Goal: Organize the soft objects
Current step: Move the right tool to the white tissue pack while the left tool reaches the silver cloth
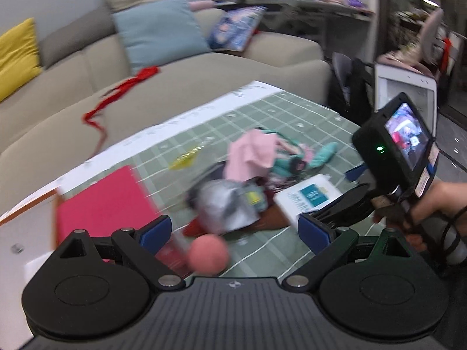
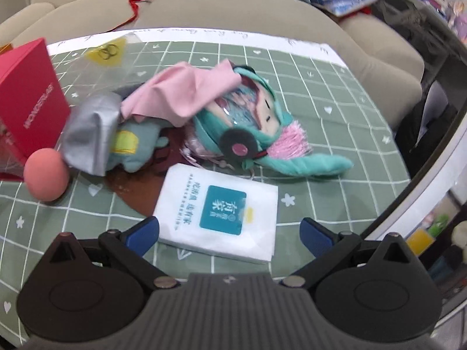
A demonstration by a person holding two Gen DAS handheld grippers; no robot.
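Between my spread right gripper fingers lies the tissue pack, blocking the teal plush doll beyond. My left gripper gapes empty over the pink ball, red box alongside.

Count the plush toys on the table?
2: big teal-haired doll lying mid-table under the pink cloth; small teal plush left of it, beside the silver pouch. Others may be hidden.

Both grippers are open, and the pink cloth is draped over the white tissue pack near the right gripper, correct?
Not quite. The right wrist view shows the pink cloth draped over the teal-haired plush doll; the white tissue pack lies uncovered just ahead of the open right gripper. The left gripper is open too.
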